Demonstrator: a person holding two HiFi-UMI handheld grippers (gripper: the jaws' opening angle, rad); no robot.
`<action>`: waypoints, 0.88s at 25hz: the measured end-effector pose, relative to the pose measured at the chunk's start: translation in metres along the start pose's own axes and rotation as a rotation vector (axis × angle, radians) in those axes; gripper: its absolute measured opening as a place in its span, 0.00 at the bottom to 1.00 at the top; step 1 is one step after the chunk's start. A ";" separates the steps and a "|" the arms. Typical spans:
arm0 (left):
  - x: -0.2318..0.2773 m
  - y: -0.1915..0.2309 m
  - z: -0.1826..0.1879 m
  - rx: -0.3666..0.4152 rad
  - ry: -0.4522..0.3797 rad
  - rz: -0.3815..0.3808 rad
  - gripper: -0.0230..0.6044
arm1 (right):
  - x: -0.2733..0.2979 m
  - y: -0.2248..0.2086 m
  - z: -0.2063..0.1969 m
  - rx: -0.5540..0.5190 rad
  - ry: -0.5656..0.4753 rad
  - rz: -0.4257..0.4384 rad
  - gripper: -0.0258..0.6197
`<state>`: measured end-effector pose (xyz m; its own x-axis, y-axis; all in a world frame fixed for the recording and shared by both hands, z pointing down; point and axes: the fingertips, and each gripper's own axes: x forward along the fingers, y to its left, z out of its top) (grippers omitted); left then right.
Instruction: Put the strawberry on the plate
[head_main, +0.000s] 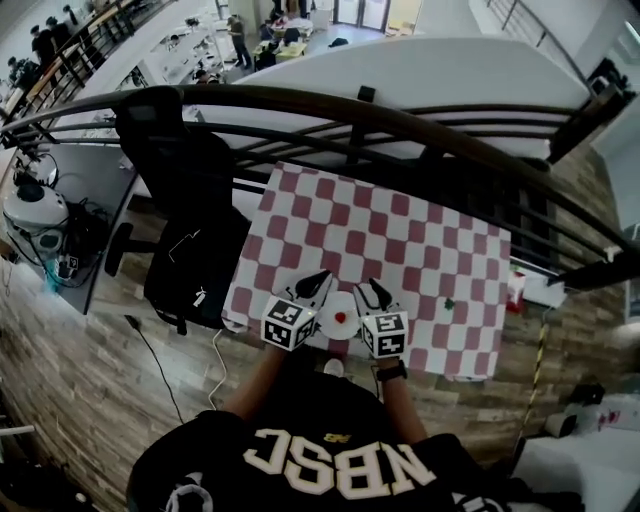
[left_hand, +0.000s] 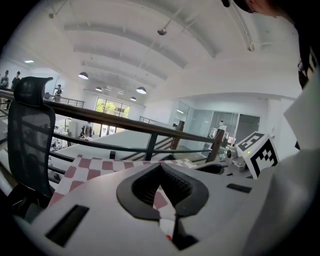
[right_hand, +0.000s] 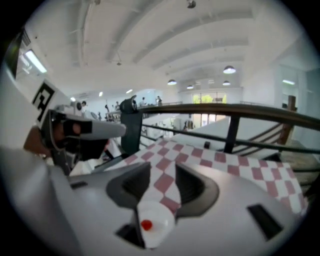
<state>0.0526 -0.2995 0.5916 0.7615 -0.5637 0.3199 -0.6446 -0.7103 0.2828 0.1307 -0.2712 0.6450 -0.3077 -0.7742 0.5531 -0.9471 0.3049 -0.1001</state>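
A small red strawberry (head_main: 340, 318) lies on a white plate (head_main: 346, 306) at the near edge of the red-and-white checkered table. The right gripper view shows the strawberry (right_hand: 146, 225) on the plate (right_hand: 159, 217), close under the jaws. My left gripper (head_main: 314, 283) hovers just left of the plate, its tips meeting with nothing held (left_hand: 161, 167). My right gripper (head_main: 372, 291) hangs just right of the plate, its jaws apart and empty (right_hand: 167, 172). In the left gripper view only a sliver of plate (left_hand: 167, 220) and a red speck show.
A small green-and-red item (head_main: 448, 303) lies on the cloth to the right. A red-and-white object (head_main: 515, 288) sits at the table's right edge. A black office chair (head_main: 185, 215) stands at the left. A dark railing (head_main: 400, 125) runs behind the table.
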 end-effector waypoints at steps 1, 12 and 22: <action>0.002 0.000 0.014 -0.001 -0.033 -0.001 0.06 | -0.006 -0.004 0.016 -0.001 -0.038 -0.017 0.29; -0.014 -0.035 0.118 0.153 -0.268 -0.045 0.06 | -0.079 0.014 0.137 0.040 -0.425 -0.102 0.09; -0.022 -0.052 0.144 0.272 -0.353 -0.057 0.06 | -0.097 0.024 0.157 -0.002 -0.488 -0.166 0.07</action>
<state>0.0793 -0.3107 0.4399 0.8020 -0.5966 -0.0303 -0.5960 -0.8025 0.0279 0.1234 -0.2759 0.4588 -0.1603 -0.9808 0.1112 -0.9868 0.1566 -0.0420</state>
